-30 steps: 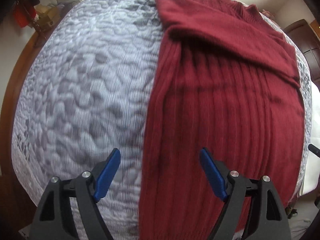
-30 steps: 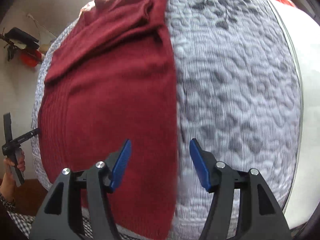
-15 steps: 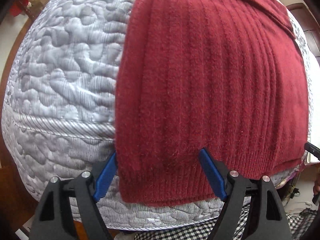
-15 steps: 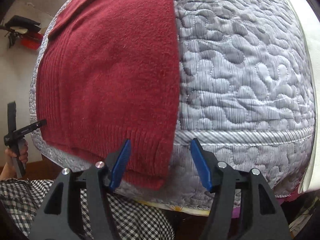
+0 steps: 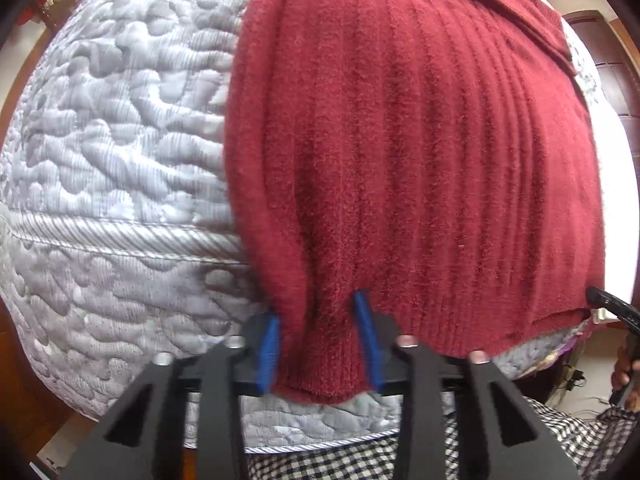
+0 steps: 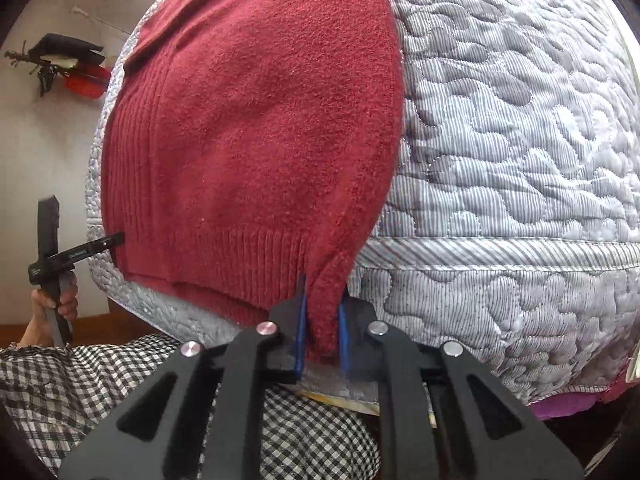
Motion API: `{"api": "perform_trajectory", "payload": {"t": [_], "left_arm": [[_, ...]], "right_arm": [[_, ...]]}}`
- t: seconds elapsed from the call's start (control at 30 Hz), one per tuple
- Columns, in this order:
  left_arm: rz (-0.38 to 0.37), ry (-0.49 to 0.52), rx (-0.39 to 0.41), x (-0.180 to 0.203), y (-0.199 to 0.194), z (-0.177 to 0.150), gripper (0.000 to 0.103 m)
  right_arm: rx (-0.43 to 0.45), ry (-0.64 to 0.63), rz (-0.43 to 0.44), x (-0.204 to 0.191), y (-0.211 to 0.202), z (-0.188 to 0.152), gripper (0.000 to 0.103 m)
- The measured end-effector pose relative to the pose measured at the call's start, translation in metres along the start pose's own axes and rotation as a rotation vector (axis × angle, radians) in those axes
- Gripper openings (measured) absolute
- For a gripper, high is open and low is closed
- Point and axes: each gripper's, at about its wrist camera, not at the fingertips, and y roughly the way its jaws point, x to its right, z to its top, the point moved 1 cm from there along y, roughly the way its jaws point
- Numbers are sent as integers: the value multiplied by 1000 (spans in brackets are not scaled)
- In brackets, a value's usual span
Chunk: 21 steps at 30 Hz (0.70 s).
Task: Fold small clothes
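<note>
Left gripper (image 5: 320,344): blue pads pinched on the sweater's (image 5: 420,160) ribbed hem at its left bottom corner; knit bunches up between the fingers.
Right gripper (image 6: 322,334): clamped on the sweater's (image 6: 256,140) right bottom corner; a narrow fold of hem sits squeezed between the blue pads.
Sweater: dark red rib knit, lying flat on the bed (image 5: 120,140), body stretching away from both grippers. Hem hangs just over the near bed edge. A folded part, probably a sleeve, crosses its far end in the left wrist view.
Hem between the two corners: rests along the bed's piped edge seam, slightly curved, not lifted.
Bed: grey quilted mattress cover (image 6: 520,140); bare quilting lies left of the sweater in the left wrist view and right of it in the right wrist view.
Other gripper seen from each camera: black tip (image 5: 612,308) at the sweater's right bottom corner in the left view; black handle in a hand (image 6: 56,300) at the sweater's left bottom corner in the right view.
Person: black-and-white checked clothing (image 6: 312,432) directly below the hem, against the near bed side.
Background: red and black items (image 6: 76,68) by a pale wall beyond the sweater's left side; dark wooden door (image 5: 608,60) beyond its right side.
</note>
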Motion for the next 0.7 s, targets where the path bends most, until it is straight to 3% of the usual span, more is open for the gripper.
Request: {"api": "perform_trajectory", "payload": {"t": [0.03,0.2,0.3,0.43,0.53,0.63,0.7], "left_arm": [[-32,-16,-4,-1,-5,1,18],[-147,-84,20,-13,-35,14,16],[-190,-88,86,-13,-61,24,16],[-210,-94,191,-19,-95,57,11],[-186,-103,255,-26,-109,89,8],[-177,-127,283,-27,-109,124,6],[-128,-116,299,-27,-106,139,4]], "right_arm": [[4,17,36,1,-3,2,11],[59,39,137,-2,-31,14,10],[114,32,172,-6,-53,31,9],[179,41,208,-10,-76,64,5],[189,20,182,-13,-81,94,5],[180,9,174,-14,-77,117,5],[175,8,165,-12,-72,130,5]]}}
